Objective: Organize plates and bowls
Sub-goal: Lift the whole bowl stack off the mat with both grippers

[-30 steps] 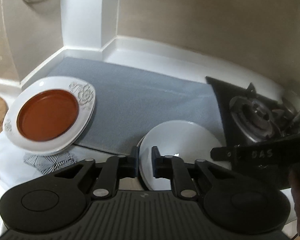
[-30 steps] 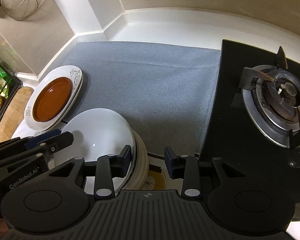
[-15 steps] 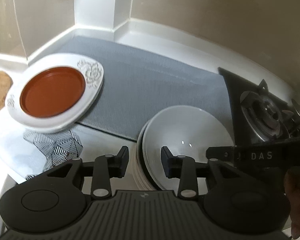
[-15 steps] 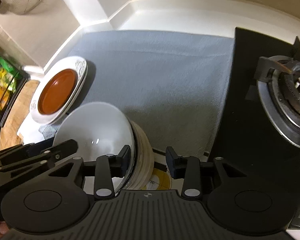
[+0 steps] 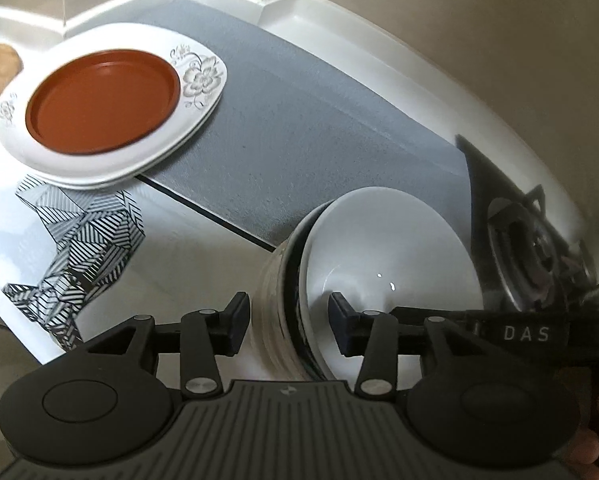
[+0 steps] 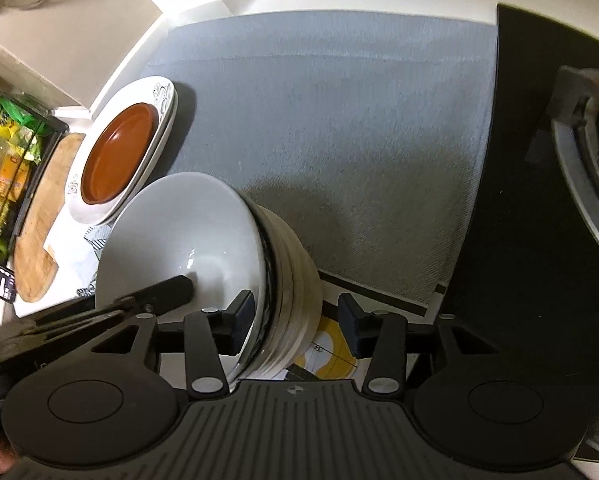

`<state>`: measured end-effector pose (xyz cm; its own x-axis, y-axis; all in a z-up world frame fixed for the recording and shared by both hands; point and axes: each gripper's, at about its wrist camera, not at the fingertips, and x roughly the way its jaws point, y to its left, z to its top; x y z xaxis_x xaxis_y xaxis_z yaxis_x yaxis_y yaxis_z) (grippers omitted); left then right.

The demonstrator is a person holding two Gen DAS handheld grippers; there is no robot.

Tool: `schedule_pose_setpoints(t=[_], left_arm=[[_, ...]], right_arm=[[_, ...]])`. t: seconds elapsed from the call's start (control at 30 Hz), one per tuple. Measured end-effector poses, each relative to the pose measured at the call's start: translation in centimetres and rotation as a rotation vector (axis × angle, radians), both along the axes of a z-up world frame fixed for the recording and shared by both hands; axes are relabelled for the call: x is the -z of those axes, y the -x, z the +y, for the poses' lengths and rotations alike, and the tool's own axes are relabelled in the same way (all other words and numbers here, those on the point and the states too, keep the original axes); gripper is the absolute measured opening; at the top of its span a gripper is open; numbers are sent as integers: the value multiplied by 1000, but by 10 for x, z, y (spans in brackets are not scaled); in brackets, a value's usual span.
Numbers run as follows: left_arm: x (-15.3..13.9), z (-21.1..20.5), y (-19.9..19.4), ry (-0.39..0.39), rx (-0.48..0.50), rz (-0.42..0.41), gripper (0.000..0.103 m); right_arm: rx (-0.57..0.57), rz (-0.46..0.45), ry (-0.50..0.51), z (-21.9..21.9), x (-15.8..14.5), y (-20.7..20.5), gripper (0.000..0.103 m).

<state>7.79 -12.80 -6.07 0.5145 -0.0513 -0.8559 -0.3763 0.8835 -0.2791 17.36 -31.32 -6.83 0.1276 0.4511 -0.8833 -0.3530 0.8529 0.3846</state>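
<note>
Stack of bowls [image 5: 339, 280] sits at the near edge of the counter, just off the front edge of the grey mat [image 5: 299, 120], with the stove [image 6: 559, 160] to its right and the plates to its left. The key relation: each gripper straddles one side of the stack's wall. Left gripper [image 5: 287, 324] has its outer finger outside the ribbed cream bowl and its inner finger inside the white top bowl [image 5: 391, 240]; right gripper [image 6: 295, 322] mirrors that on the opposite side, inner finger in the white bowl, outer finger clear of the stack. Both sets of jaws have just been opening and stand spread, rims between them, pads not pressing that I can see. Bowls are round, so no long axis; mouths face up, and the stack looks tilted, though lens angle may cause that. Both hands look equally near. Brown plate [image 5: 103, 102] rests on the white flowered plates [image 5: 203, 80], well apart to the left.
</note>
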Motion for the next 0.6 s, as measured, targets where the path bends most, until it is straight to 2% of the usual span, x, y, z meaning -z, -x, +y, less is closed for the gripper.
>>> schedule_pose_setpoints(t=[0.23, 0.33, 0.6], left_arm=[[6, 10, 0, 98, -45, 14, 50], [8, 14, 2, 137, -58, 19, 50], [9, 16, 3, 139, -26, 14, 51]], right_arm=[[-37, 77, -35, 4, 6, -2, 52], [-41, 95, -52, 5, 10, 1, 57], [-24, 91, -75, 3, 12, 5, 58]])
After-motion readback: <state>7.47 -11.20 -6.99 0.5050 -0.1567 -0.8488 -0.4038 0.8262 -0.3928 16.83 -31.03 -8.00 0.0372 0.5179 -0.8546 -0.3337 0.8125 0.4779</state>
